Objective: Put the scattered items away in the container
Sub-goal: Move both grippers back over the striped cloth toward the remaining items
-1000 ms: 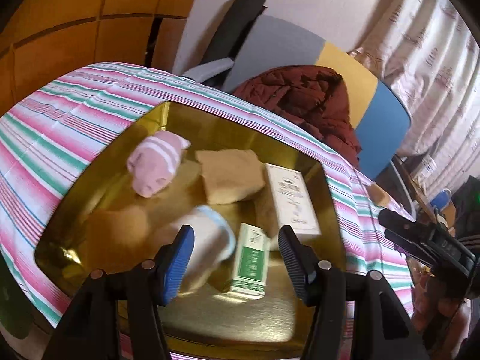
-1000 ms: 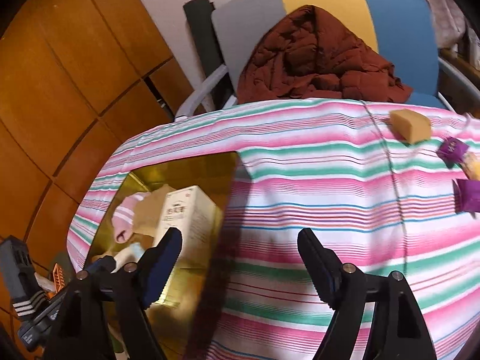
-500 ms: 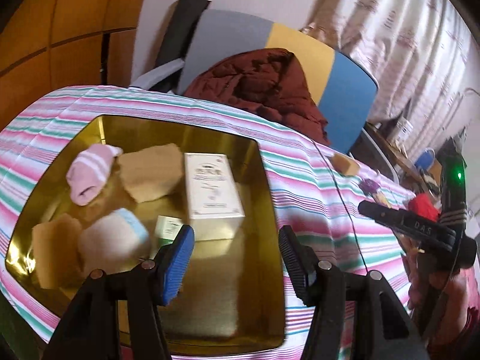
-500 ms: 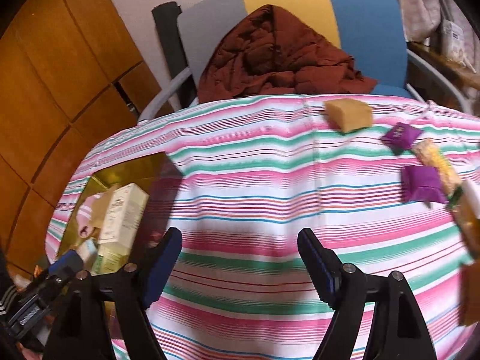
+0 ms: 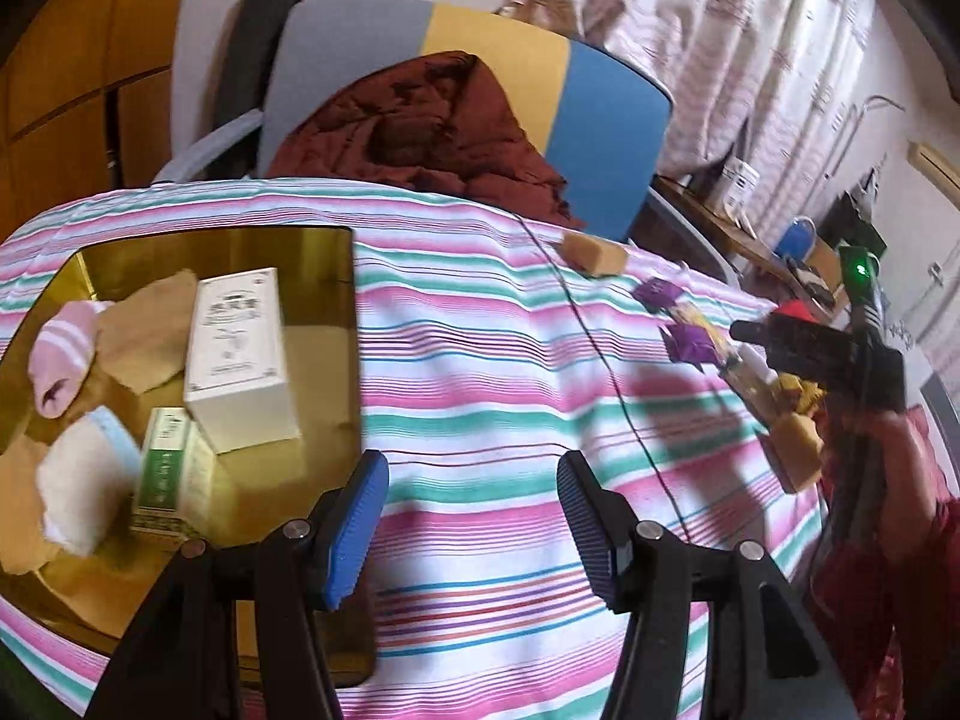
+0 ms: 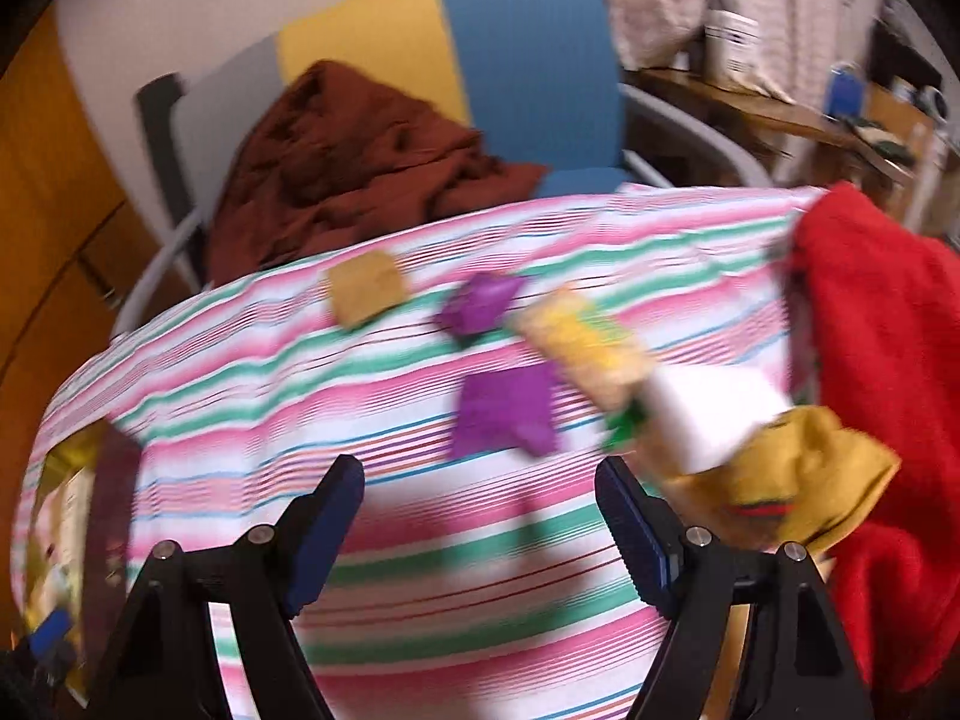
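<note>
Swung away from the gold container [image 5: 336, 312], now at frame left, toward scattered items at right. Both claws released and empty: left gripper [image 5: 471, 519], right gripper [image 6: 480, 531]. Purple packets [image 6: 504, 414], sponge [image 6: 366, 288], white bottle [image 6: 714, 414] remaining on striped cloth [image 5: 480, 360]. Risk: crowded pile, possible double pick or knock-off.

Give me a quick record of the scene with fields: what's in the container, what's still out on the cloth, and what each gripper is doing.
container: gold tray on the striped tablecloth
in tray: white box, green box, pink sock
still out: tan sponge, two purple packets, yellow snack pack
left gripper: open, empty
right gripper: open, empty, above the cloth near the purple packets
</note>
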Demonstrator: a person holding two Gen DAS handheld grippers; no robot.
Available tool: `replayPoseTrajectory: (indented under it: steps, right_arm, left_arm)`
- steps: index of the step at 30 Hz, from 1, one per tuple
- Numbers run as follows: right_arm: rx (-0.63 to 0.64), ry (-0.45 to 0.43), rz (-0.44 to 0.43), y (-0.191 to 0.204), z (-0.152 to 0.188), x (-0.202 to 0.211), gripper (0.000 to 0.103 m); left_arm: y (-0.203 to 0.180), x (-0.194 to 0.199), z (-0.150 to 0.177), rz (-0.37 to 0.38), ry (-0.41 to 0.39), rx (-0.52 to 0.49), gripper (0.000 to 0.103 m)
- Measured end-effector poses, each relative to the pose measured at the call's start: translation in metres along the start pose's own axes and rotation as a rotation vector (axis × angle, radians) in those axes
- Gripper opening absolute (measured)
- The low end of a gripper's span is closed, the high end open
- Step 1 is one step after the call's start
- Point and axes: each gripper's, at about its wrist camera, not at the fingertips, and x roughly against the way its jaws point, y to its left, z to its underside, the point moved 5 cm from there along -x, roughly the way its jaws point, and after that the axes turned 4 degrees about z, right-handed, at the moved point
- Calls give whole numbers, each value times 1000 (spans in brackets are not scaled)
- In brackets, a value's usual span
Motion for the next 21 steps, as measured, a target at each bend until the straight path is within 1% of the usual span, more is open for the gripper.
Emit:
replayPoseTrajectory:
  steps: [3,7,9,13,15,17,19,20,21]
  right_arm:
    - [-28,17,14,-22,-6,-12,80]
    - [-67,46,-34,-32,-8,-28,80]
    - [-78,68,-70,-26,-10,-35,80]
    - [-31,53,-69,-9,-21,-49,80]
    - [-7,61,-72,0,-24,-59,80]
    - [5,91,-90,8,-22,-70,80]
    - [8,136,-221,20,-16,-72,81]
    - [7,144,-297,27,-15,-67,81]
    - [-4,134,-361,31,-17,-61,80]
  left_arm:
    - [-8,-5,3,9,12,-16,59]
    - [-15,-11,5,14,26,-21,59]
    - [-19,-16,5,12,34,-25,59]
    - [-28,-19,5,20,38,-50,59]
    - [-32,-21,5,16,40,-71,59]
    - [-34,-23,4,16,43,-75,59]
    - [-34,-26,4,15,46,-67,59]
    - [-34,-29,4,18,54,-61,59]
    - [-33,-33,4,19,60,-56,59]
